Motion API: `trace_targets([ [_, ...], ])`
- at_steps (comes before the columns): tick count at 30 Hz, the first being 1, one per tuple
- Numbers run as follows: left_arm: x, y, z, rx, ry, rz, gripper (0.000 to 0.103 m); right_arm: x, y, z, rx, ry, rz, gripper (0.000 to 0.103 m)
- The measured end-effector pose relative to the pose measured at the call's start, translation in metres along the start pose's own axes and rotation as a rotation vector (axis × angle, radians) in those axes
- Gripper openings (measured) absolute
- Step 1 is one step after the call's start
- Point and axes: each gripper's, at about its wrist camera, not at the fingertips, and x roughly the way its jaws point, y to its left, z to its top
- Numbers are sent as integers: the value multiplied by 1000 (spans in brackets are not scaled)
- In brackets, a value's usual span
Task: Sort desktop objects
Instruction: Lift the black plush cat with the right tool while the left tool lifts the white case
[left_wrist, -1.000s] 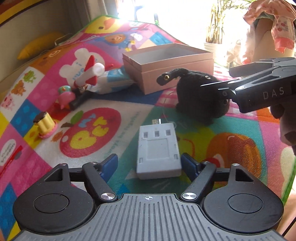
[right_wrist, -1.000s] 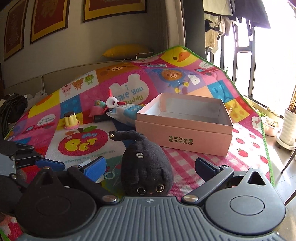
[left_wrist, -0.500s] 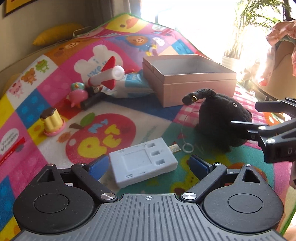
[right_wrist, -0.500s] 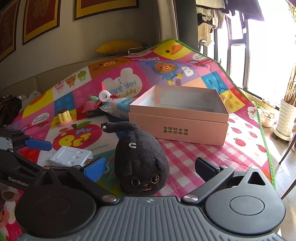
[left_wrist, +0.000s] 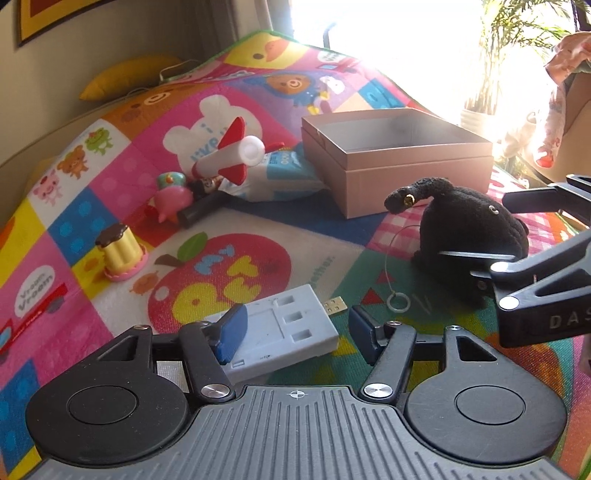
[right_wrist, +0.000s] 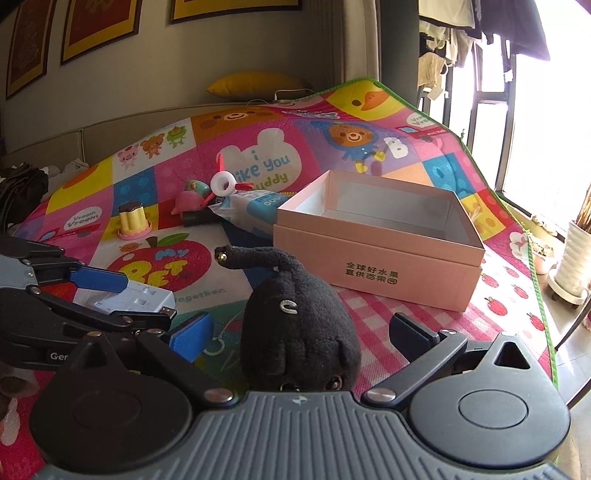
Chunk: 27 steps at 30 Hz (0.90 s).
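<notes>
Between the left tongs (left_wrist: 293, 328), low on the colourful play mat (left_wrist: 85, 206), lies the grey-white adapter block (left_wrist: 280, 332), skewed, its metal plug end poking out toward the right pad; the left blue pad (left_wrist: 231, 332) overlaps its near-left corner and looks to touch it, the right pad stands clear of it, jaws partway apart and closing, not yet clamped on it. In the right wrist view the same block (right_wrist: 136, 297) sits between the left tongs' (right_wrist: 122, 299) two fingers. Just right of it, the black plush cat (right_wrist: 299, 328) sits on the mat between the right tongs (right_wrist: 303, 328), face toward the camera, tail curled up to the left; right tongs wide apart, blue left pad (right_wrist: 192, 332) and dark right pad both off the plush, a gap on each side. A thin string with a small white ring (left_wrist: 398, 303) lies on the mat beside the plush. Behind the plush, the open pink box (right_wrist: 380, 236), empty inside, printed characters on the front. Left of the box: a blue-white pouch (left_wrist: 284, 177), a red-white toy rocket (left_wrist: 232, 155) leaning over it, a pink figurine (left_wrist: 171, 197), a dark tube, and further left a yellow pudding toy (left_wrist: 120, 254) standing alone. A yellow cushion (right_wrist: 255, 83) sits at the mat's far edge, with framed pictures on the wall.
</notes>
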Motion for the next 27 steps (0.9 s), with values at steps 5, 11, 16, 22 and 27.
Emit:
trace_targets([
  [5,-4,6,-5,-28,-8,64,100,13,8,5,-27,17,-9,100],
  [11,16,9,-5,-90,49,42,100,8,3,-2,-2,5,-32,100],
  [16,23,18,-2,-154,44,50,99,-1,-6,-12,31,9,-33,100],
  [22,19,15,-4,-117,24,45,89,2,-10,-19,60,39,-35,101],
  [27,8,9,-11,-34,10,-22,89,1,-5,-13,13,22,-22,101],
])
